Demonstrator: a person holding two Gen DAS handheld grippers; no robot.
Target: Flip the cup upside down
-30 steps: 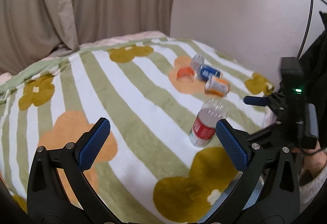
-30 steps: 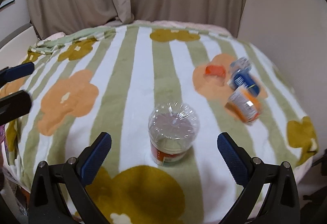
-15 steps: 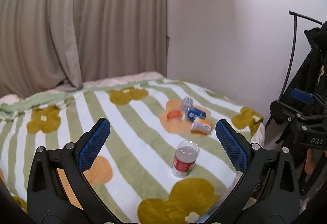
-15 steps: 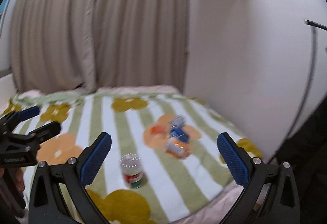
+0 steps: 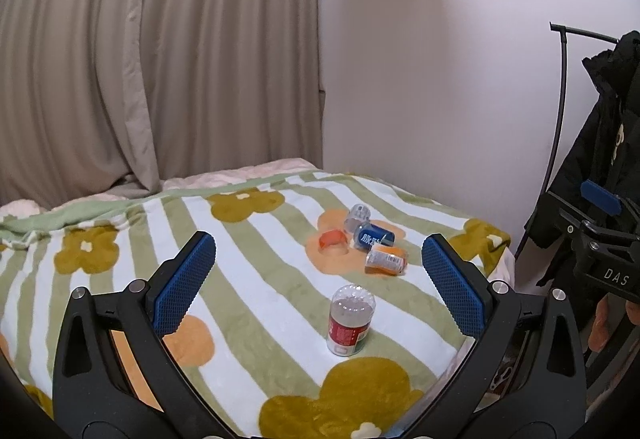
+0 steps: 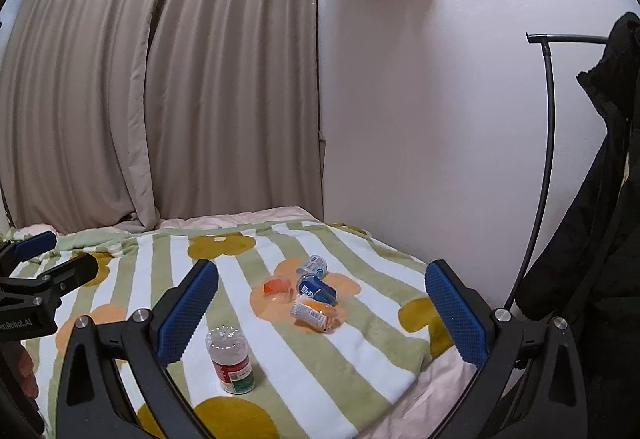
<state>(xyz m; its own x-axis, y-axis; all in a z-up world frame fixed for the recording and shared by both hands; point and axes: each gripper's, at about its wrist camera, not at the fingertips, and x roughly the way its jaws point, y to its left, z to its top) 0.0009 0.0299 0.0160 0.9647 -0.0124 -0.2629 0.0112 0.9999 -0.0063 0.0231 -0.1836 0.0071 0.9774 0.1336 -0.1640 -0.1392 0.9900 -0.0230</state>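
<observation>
Left wrist view: left claw (image 5: 319,283) spread wide, empty; cup (image 5: 350,320) stands upside down on bed blanket (image 5: 248,303). Right claw (image 6: 321,321) also spread, nothing gripped, cup well clear.

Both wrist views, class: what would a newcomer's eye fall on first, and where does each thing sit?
First, the clear plastic cup with a red label, standing bottom-up and alone on the green-and-white striped blanket with flowers. Behind it, nearer the wall, lies a huddle of small cups in orange, blue and clear plastic, most of them on their sides. The left gripper and right gripper, both black with blue pads, hang open and empty.
</observation>
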